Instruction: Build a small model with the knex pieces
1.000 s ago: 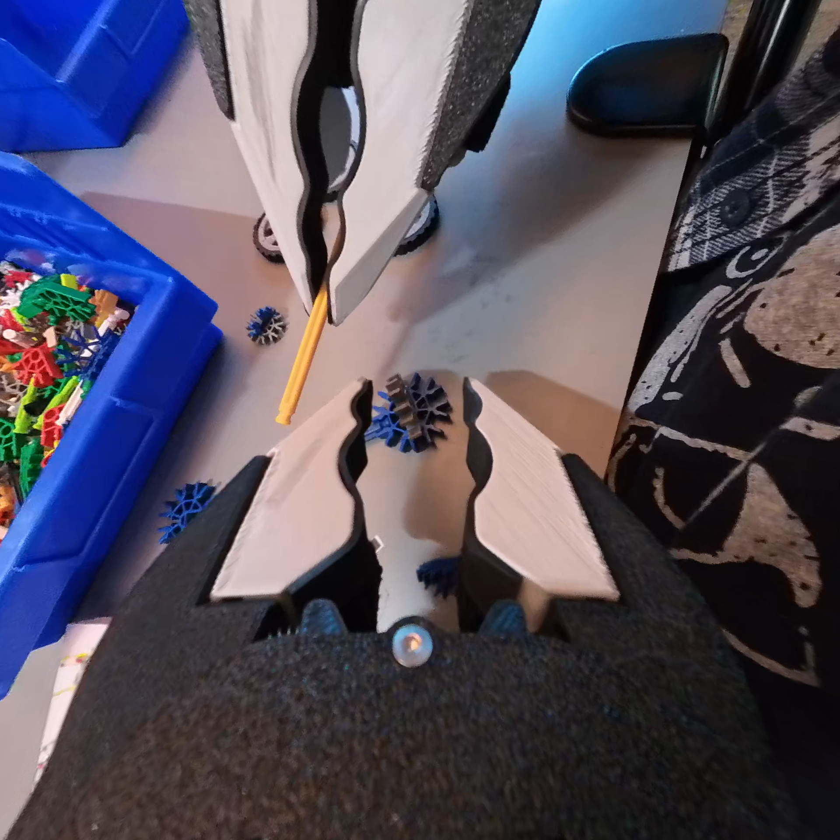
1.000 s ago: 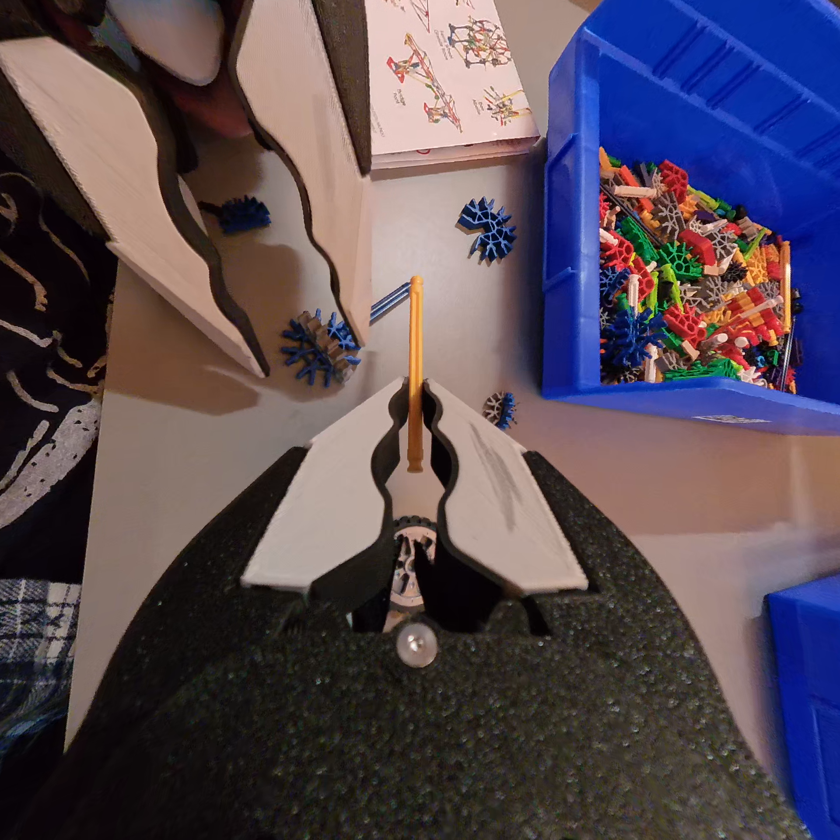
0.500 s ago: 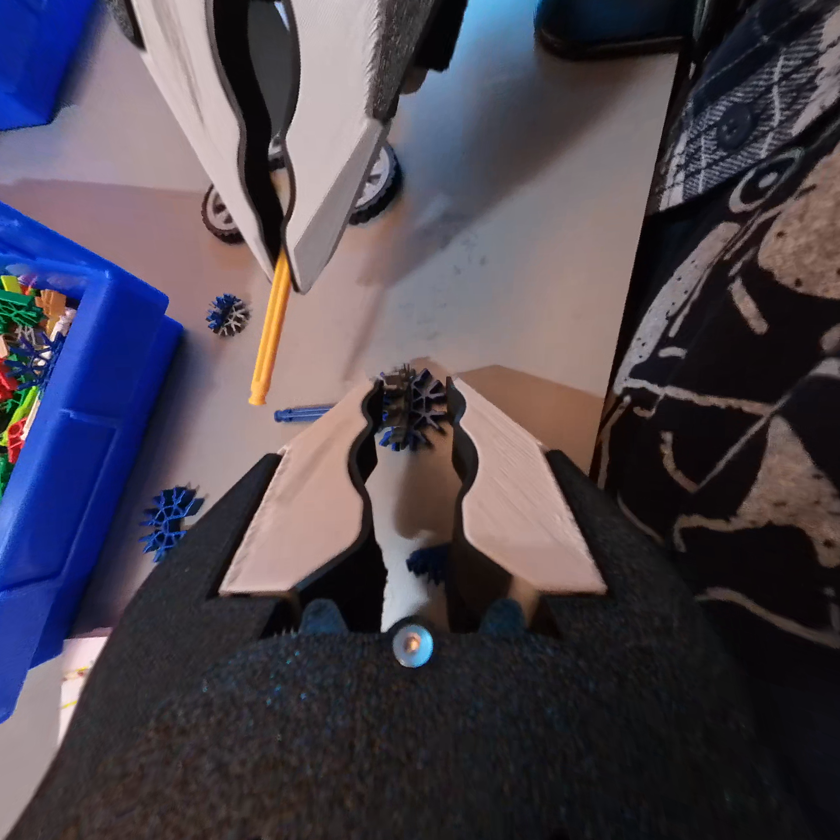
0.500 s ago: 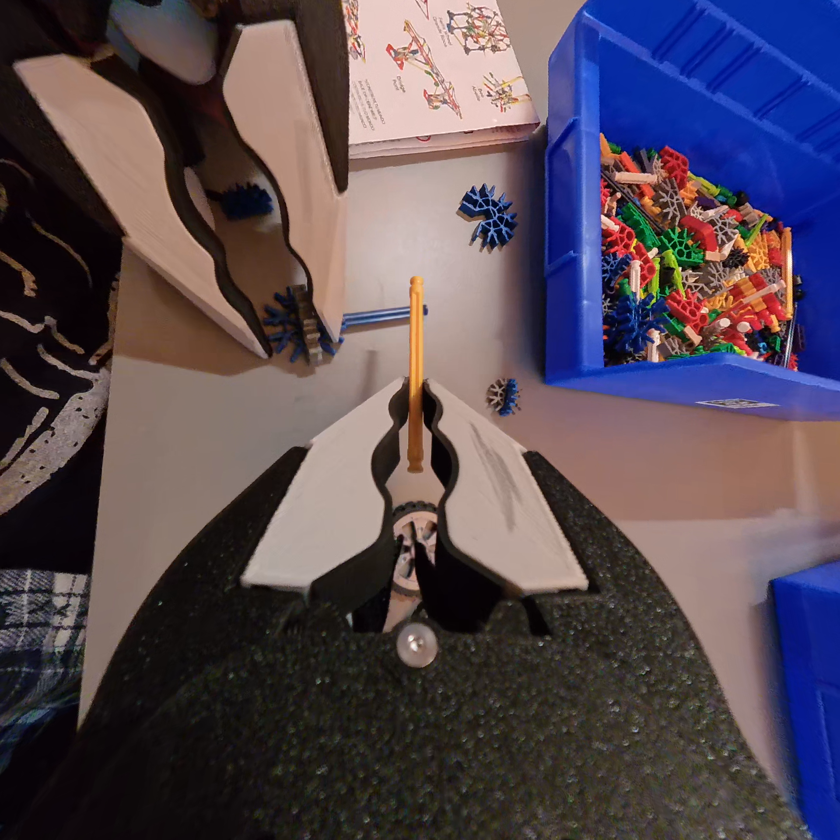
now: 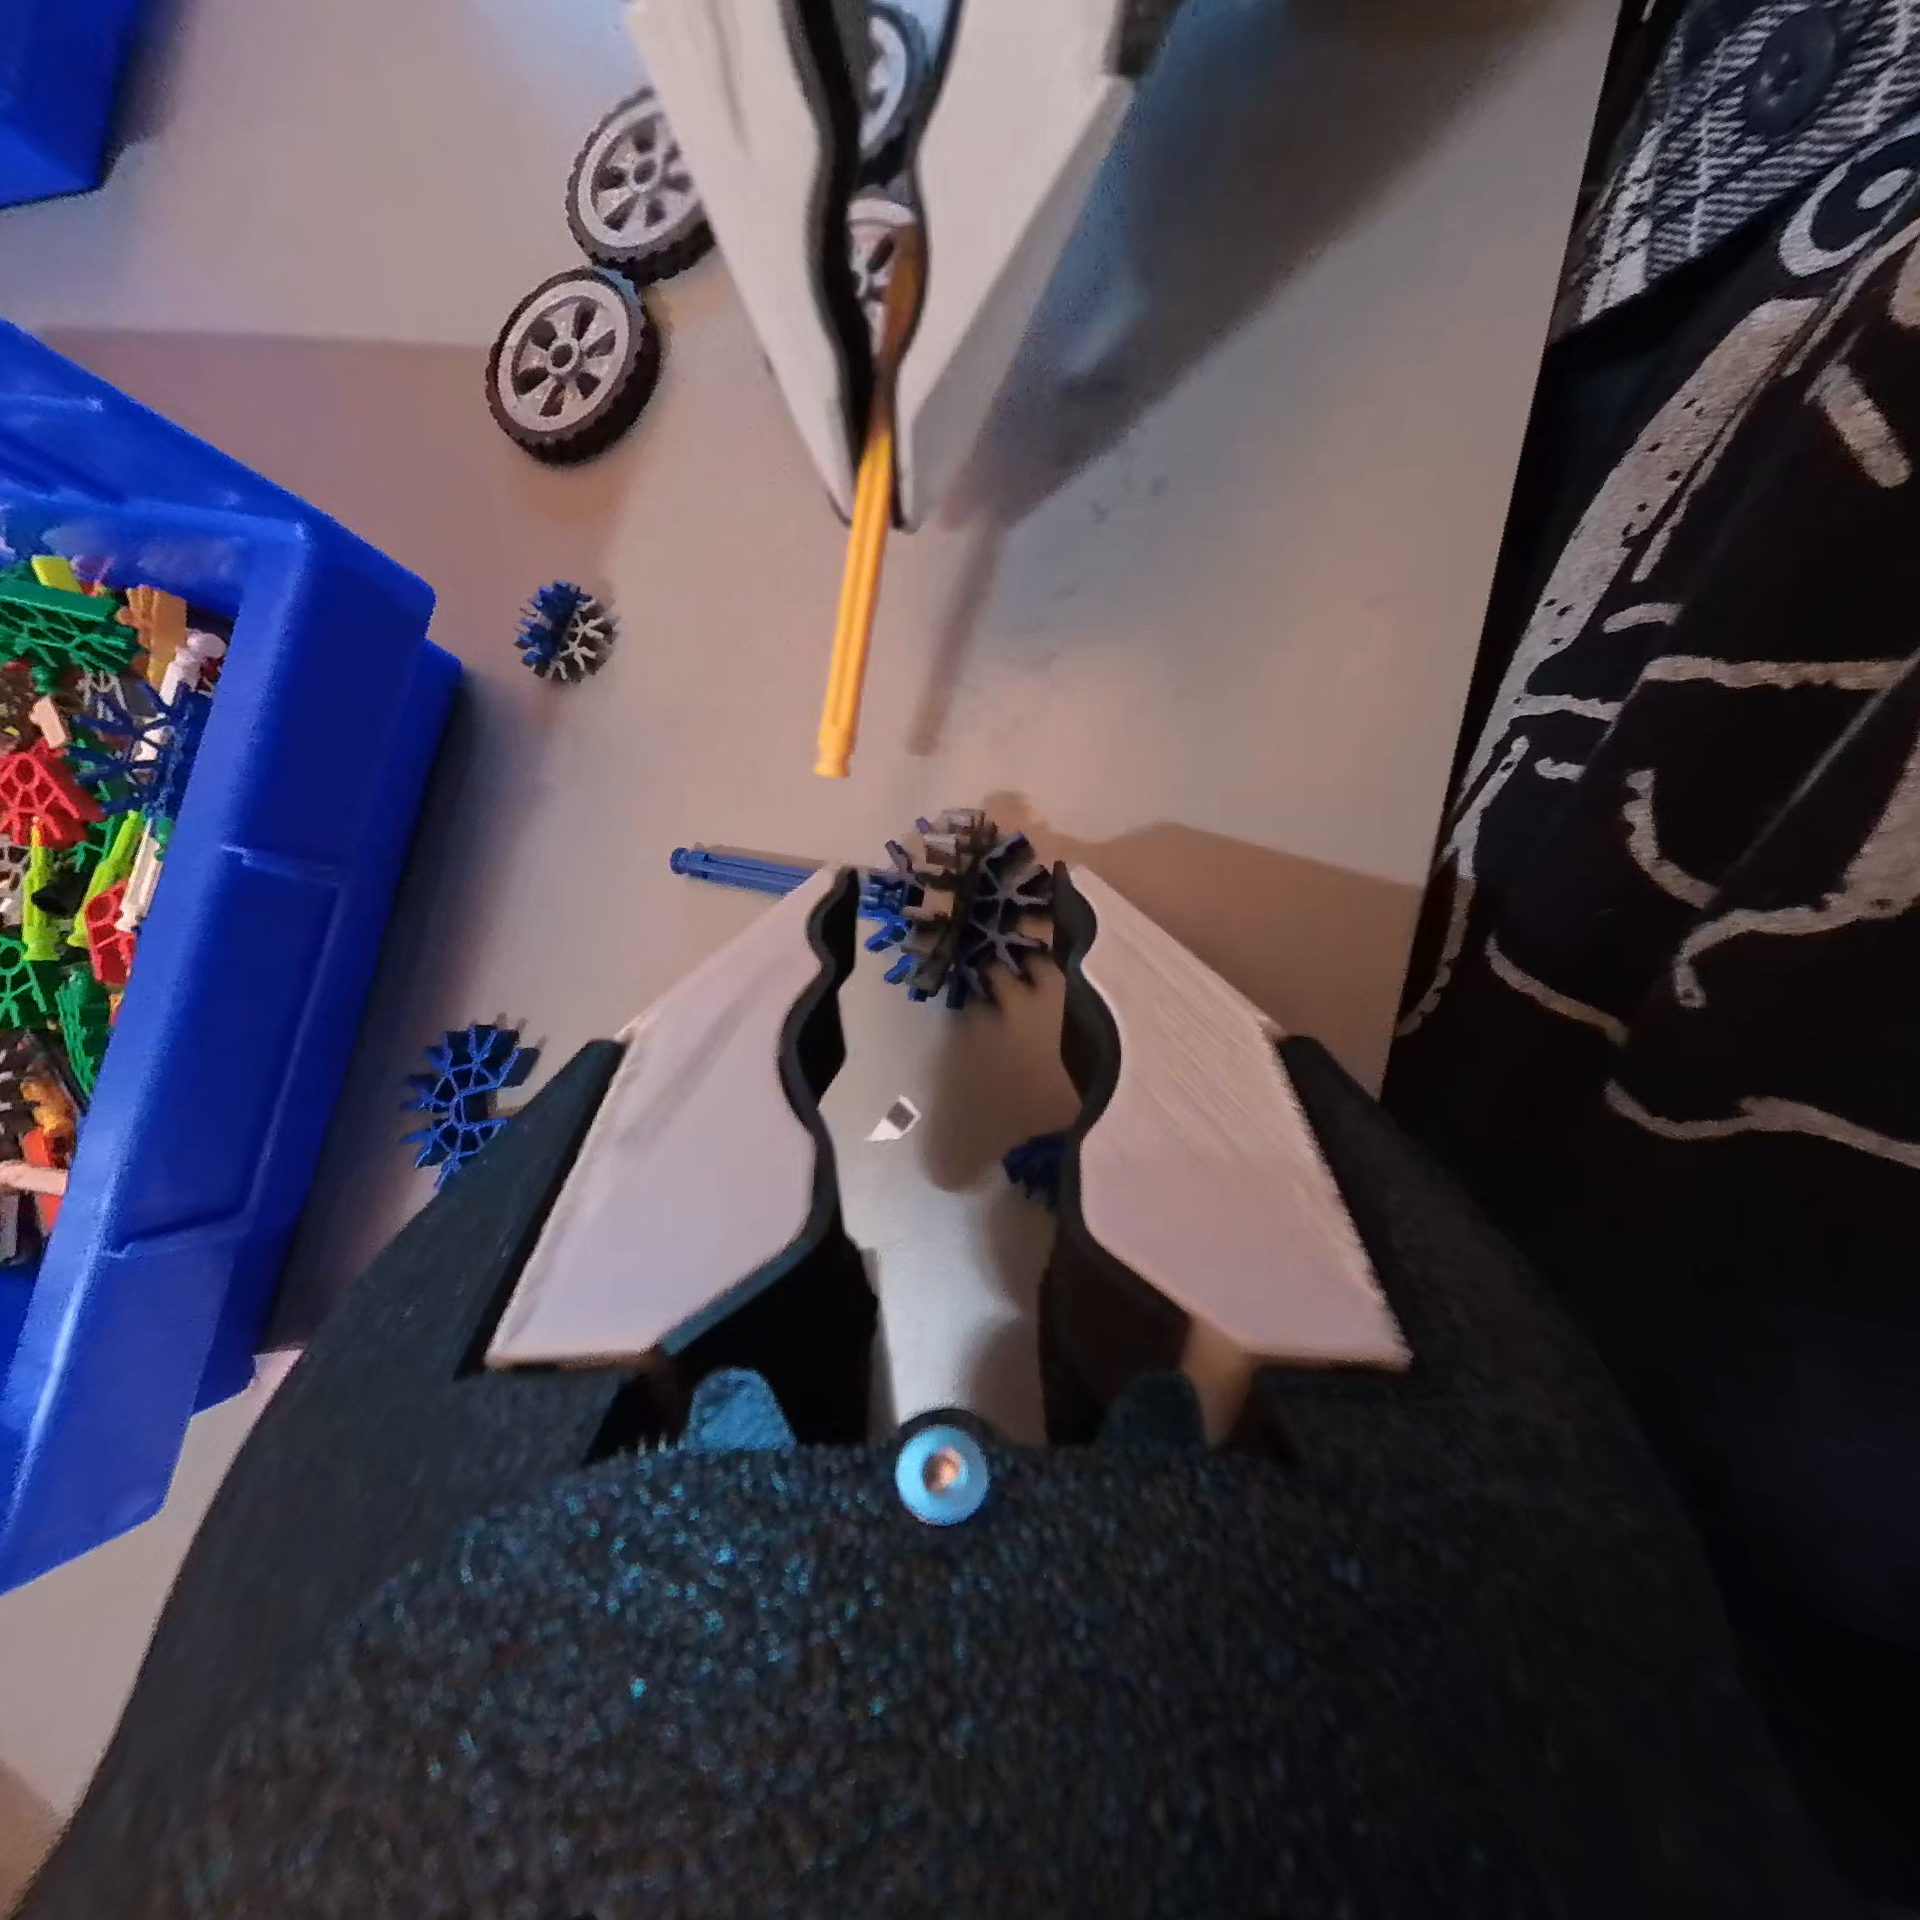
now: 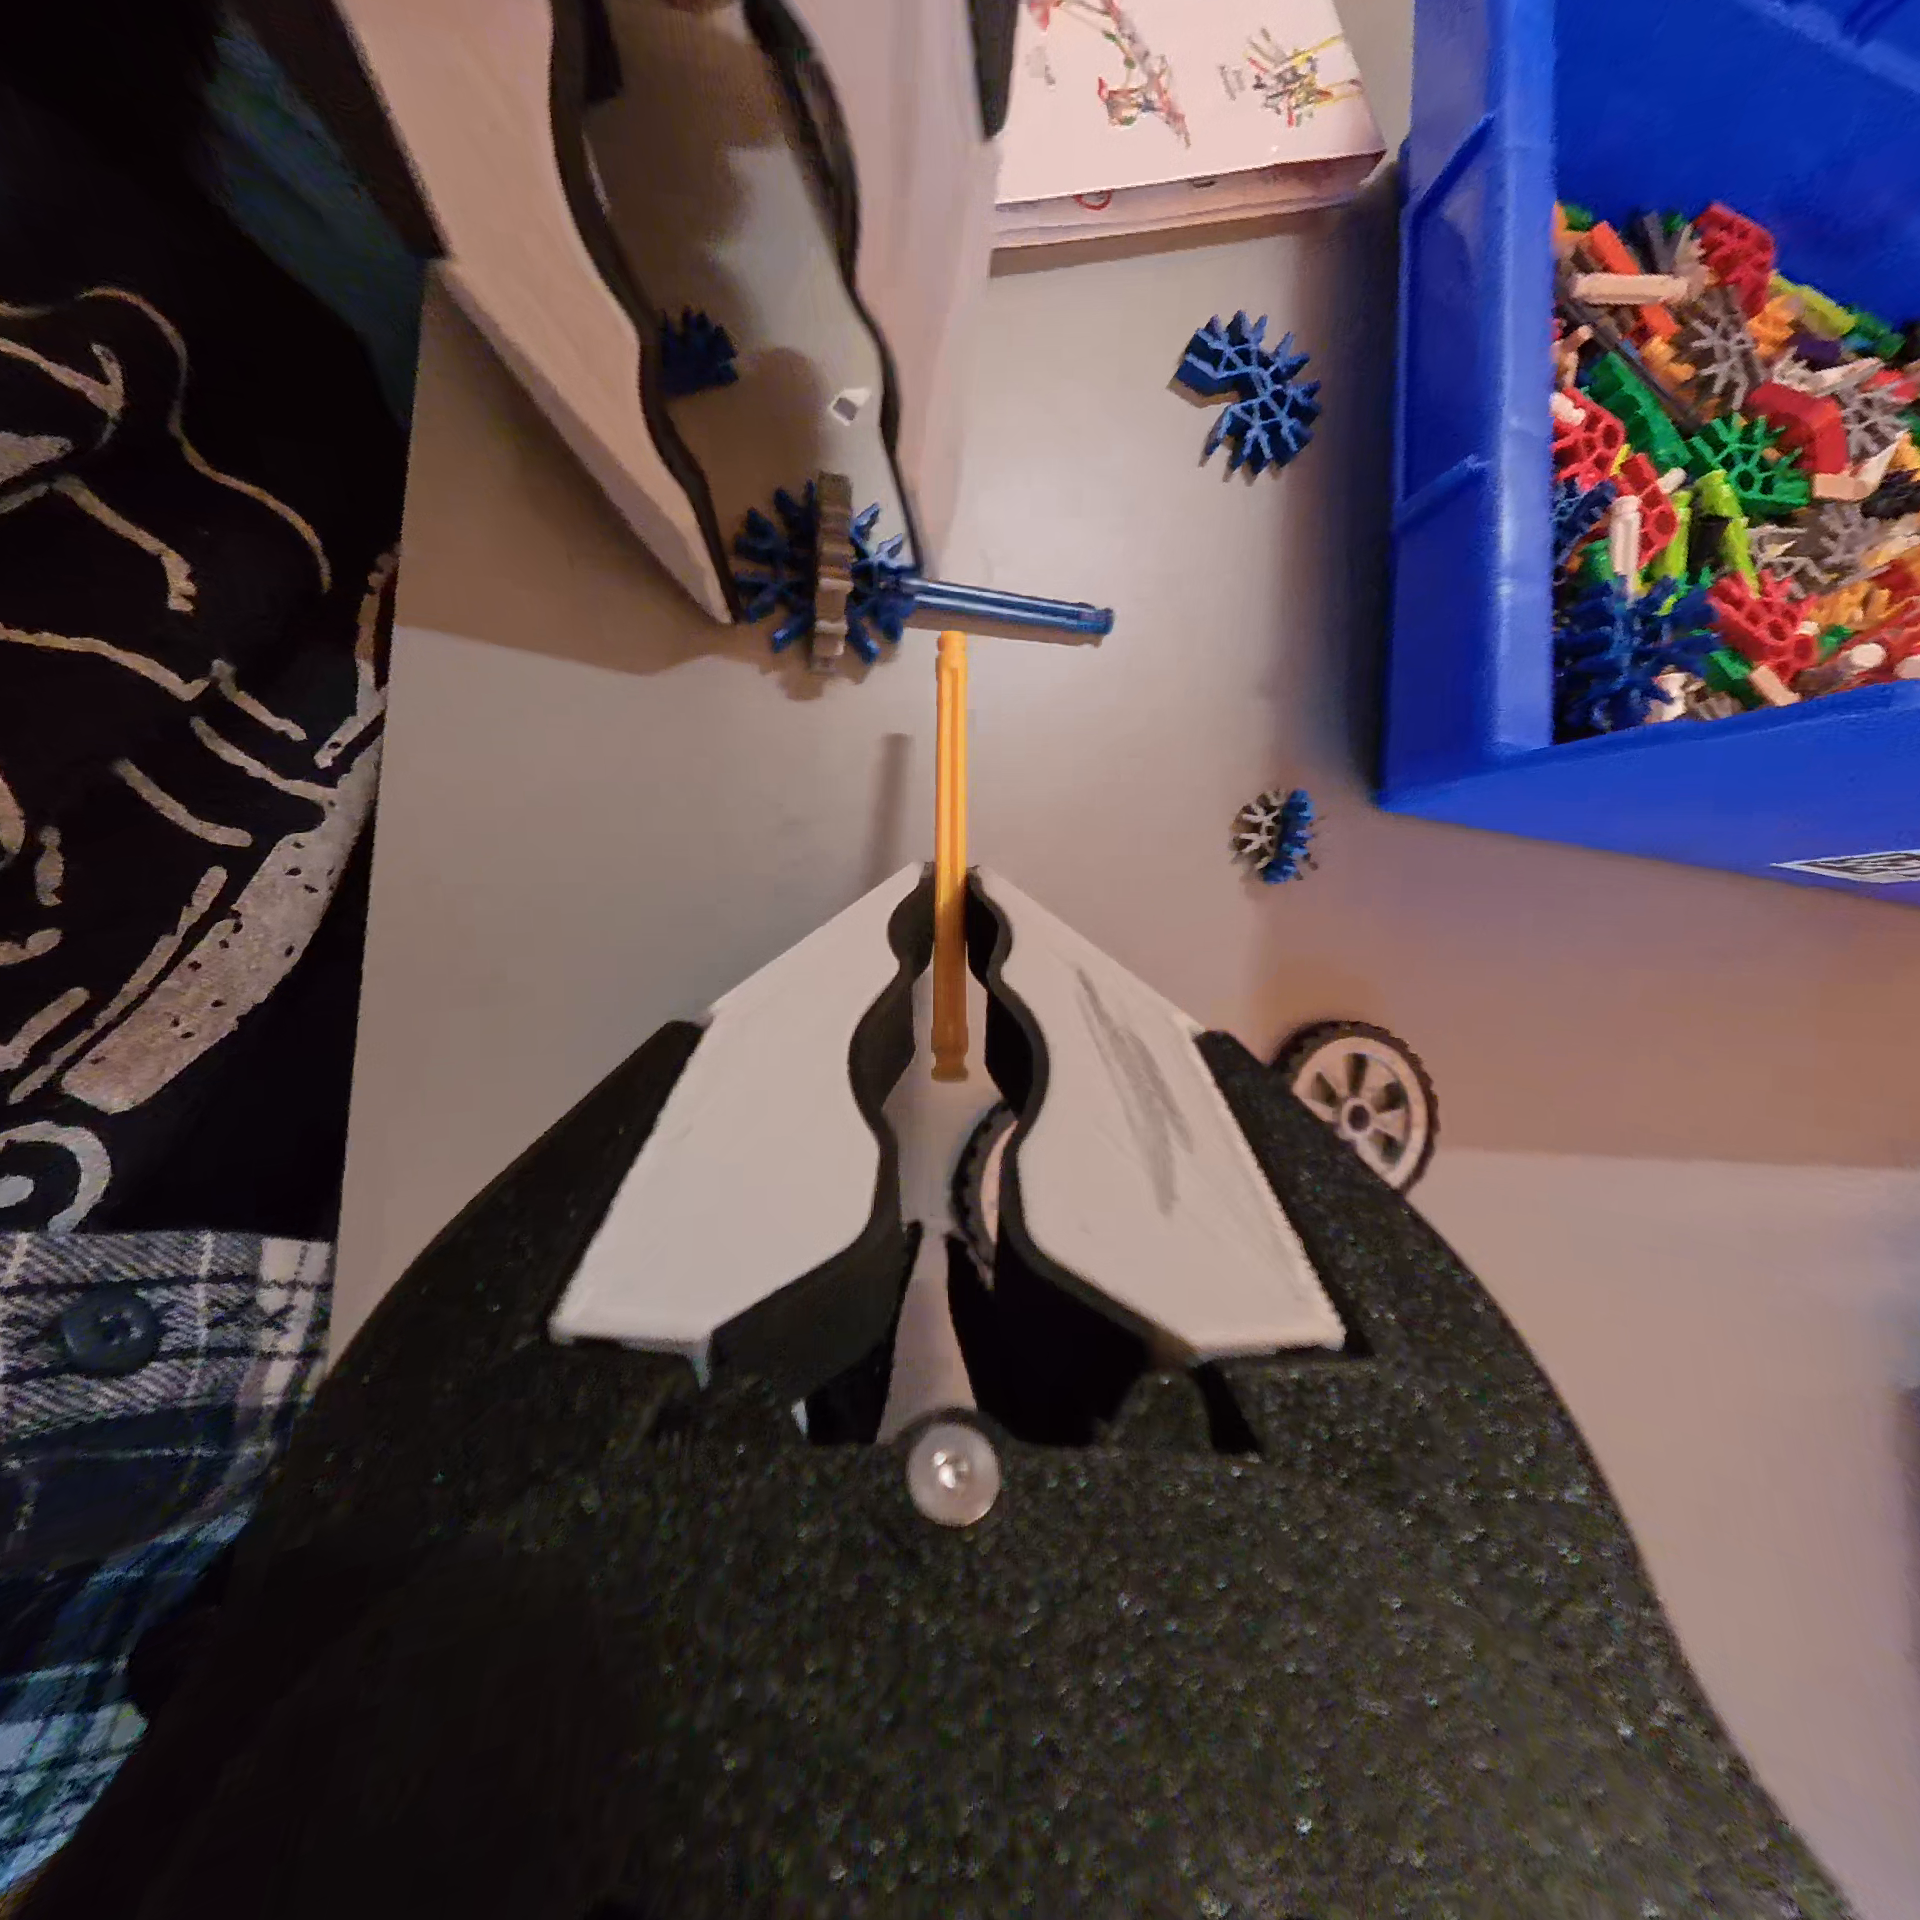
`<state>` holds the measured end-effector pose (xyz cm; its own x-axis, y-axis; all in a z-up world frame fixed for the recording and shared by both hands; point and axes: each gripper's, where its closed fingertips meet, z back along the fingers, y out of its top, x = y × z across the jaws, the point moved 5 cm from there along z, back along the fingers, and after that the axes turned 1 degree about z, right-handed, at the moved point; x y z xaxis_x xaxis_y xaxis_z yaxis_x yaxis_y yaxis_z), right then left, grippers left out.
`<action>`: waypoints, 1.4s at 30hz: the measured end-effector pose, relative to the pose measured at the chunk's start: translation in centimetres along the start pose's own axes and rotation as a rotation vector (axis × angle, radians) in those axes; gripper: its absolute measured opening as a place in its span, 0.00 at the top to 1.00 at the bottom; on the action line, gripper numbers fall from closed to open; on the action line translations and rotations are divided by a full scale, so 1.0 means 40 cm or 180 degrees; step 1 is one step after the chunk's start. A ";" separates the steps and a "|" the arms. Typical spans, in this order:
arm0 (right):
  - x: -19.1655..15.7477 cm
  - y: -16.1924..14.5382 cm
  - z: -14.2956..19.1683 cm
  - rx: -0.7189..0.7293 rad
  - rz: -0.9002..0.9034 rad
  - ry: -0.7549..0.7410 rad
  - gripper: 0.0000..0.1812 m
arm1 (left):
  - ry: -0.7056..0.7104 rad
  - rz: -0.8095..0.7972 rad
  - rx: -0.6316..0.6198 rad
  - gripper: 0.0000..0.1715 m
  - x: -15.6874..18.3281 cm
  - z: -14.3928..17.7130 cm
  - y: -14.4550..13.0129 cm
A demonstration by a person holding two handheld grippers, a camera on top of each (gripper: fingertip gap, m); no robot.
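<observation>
While the right gripper (image 6: 948,883) is pinched tight on a slim yellow plastic rod (image 6: 950,790), the rod runs straight out along the fingers, its free tip ending just short of the cluster that the left gripper (image 5: 951,914) carries. That cluster is a stack of dark-blue snowflake-shaped plastic connectors with a grey one sandwiched between them (image 6: 821,571), and the left fingers are closed against its two faces near the table's edge beside the person's dark printed shirt (image 5: 1714,727). A thin blue plastic rod (image 6: 997,608) sticks out of the cluster sideways, toward the blue plastic bin of mixed coloured building pieces (image 6: 1455,520), so its long axis lies across the yellow rod's, almost square to it. The yellow tip sits close by this blue rod, just beside the hub; I cannot tell whether they touch. On the pale grey table (image 6: 623,883) lie a loose blue fan-shaped connector (image 6: 1252,390) near a printed instruction sheet (image 6: 1174,114), a small blue-and-white connector (image 6: 1273,834) by the bin's corner, and grey-spoked black toy wheels (image 5: 574,364) behind the right gripper.
</observation>
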<state>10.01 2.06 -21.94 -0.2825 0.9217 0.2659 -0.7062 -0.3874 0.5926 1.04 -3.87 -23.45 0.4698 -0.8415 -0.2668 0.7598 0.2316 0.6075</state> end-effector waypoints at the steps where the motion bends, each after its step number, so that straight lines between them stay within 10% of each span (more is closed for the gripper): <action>1: -0.006 -0.003 -0.003 -0.0016 -0.0003 0.0041 0.98 | -0.0004 0.0011 -0.0011 0.79 -0.001 0.000 0.000; 27: -0.030 -0.006 -0.021 0.0016 -0.0090 0.0133 0.98 | -0.0464 0.0978 0.0350 0.86 -0.043 0.011 -0.011; 42: -0.023 -0.006 -0.034 0.0024 -0.0147 0.0058 0.98 | -0.0247 0.0469 0.0012 0.86 -0.023 -0.011 -0.016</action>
<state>9.54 1.34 -23.36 -0.2616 0.9388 0.2243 -0.7140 -0.3446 0.6095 0.31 -3.04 -23.91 0.5398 -0.8337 -0.1161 0.6834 0.3536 0.6387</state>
